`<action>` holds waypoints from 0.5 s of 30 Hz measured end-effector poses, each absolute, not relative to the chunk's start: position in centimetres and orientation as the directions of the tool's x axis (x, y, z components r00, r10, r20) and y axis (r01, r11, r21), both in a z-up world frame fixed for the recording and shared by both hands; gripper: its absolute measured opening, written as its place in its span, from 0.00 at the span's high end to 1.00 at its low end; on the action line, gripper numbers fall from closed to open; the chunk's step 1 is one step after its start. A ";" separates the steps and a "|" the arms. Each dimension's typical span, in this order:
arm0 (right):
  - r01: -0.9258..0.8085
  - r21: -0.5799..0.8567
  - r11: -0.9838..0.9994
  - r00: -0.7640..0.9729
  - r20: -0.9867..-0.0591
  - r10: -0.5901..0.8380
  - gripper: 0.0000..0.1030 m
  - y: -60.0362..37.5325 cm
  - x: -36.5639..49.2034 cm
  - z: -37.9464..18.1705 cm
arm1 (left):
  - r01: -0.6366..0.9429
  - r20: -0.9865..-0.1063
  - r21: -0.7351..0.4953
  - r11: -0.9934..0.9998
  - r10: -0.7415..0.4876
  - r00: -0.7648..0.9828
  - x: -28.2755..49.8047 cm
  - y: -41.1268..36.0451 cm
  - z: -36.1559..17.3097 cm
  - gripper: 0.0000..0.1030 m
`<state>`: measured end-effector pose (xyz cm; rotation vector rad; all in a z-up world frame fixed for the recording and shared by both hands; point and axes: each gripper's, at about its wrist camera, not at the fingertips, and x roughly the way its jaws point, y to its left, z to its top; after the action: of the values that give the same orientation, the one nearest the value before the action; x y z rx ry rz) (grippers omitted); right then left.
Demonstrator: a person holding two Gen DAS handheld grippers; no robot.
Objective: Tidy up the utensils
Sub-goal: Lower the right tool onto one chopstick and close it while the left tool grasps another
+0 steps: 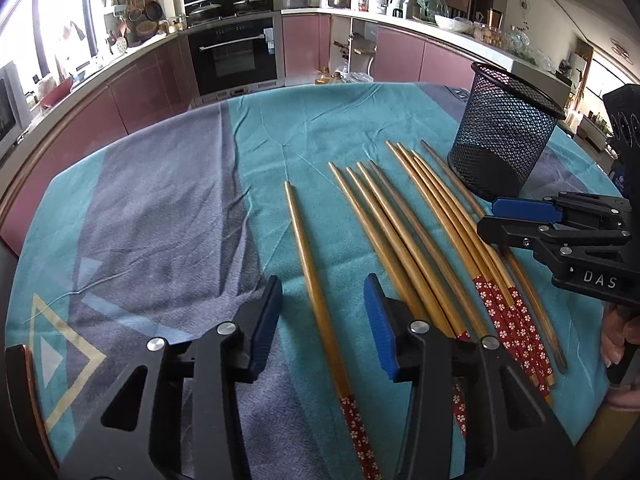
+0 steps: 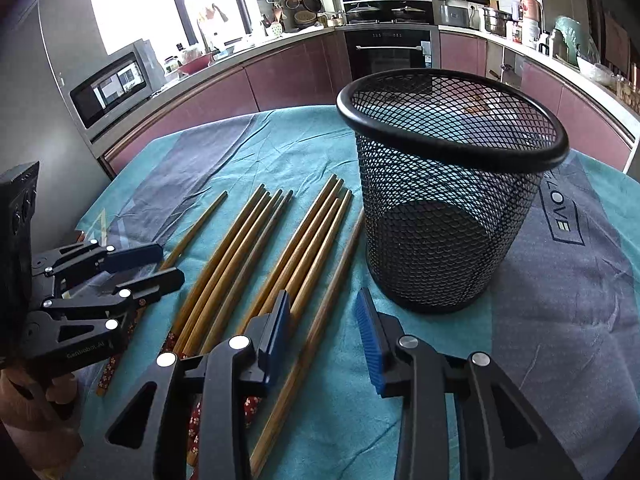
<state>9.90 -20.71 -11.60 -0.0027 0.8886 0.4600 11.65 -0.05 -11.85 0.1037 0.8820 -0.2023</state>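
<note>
Left claw (image 1: 323, 320), black frame with blue ribbed pads, partly spread and pinching nothing, straddling one lone brown wooden chopstick with red floral end (image 1: 316, 304) lying on the teal-and-grey cloth-covered worktop (image 1: 160, 208). Right claw (image 2: 323, 332), same make, likewise partly spread and holding nothing, straddling the outermost plain dark wooden chopstick (image 2: 320, 320), which lies nearest the pot. Between the two, a fanned row of further brown wooden chopsticks (image 1: 400, 224), lying flat; just beyond them an upright black wire-mesh cylindrical pot (image 2: 448, 200), nothing inside.
</note>
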 end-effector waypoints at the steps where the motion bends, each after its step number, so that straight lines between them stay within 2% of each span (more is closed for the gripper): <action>1: -0.388 0.195 0.901 0.536 -0.748 0.392 0.72 -20.7 10.0 -11.7 | 0.218 -0.776 0.005 0.976 -0.133 0.617 11.9 -0.2 -11.9 0.61; 4: -0.373 0.214 0.903 0.535 -0.745 0.398 0.80 -21.1 10.1 -11.6 | 0.216 -0.779 -0.006 0.976 -0.140 0.611 12.4 -0.3 -12.1 0.63; 15: -0.345 0.246 0.906 0.536 -0.741 0.405 0.82 -22.4 10.4 -11.3 | 0.221 -0.786 -0.037 0.975 -0.165 0.595 12.8 -0.1 -11.9 0.63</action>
<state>10.35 -22.36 -11.34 0.0728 0.9008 0.4471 12.80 -0.15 -11.91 0.0669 0.9061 -0.2242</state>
